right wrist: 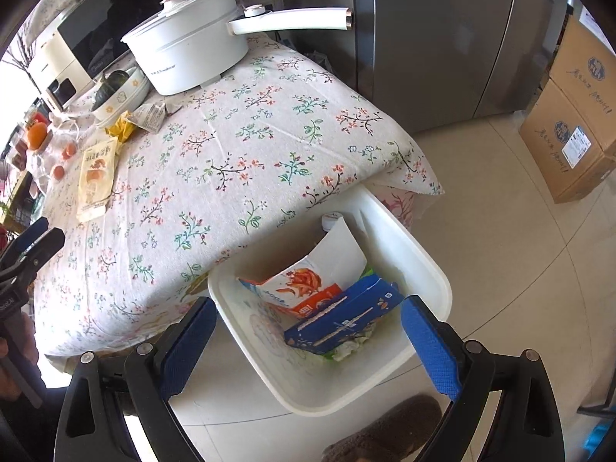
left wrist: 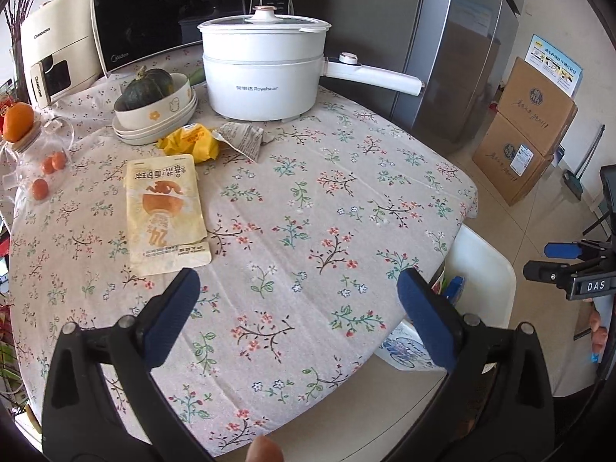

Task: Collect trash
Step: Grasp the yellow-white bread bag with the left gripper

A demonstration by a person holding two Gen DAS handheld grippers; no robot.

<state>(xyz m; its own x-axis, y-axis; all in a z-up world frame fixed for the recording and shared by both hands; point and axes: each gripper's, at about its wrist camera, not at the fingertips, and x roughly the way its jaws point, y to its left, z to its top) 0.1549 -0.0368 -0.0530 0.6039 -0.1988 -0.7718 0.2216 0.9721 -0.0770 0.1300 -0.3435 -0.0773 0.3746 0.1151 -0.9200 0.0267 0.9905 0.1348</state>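
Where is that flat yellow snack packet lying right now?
The flat yellow snack packet lies on the floral tablecloth, left of centre in the left wrist view, just ahead of the left gripper and below the crumpled yellow wrapper.

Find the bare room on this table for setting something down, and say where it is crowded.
Free: the wide stretch of tablecloth between the flat pouch, the white pot and the edge above the bin. Crowded: the far left corner, with bowls, yellow wrapper, crumpled paper and small oranges.
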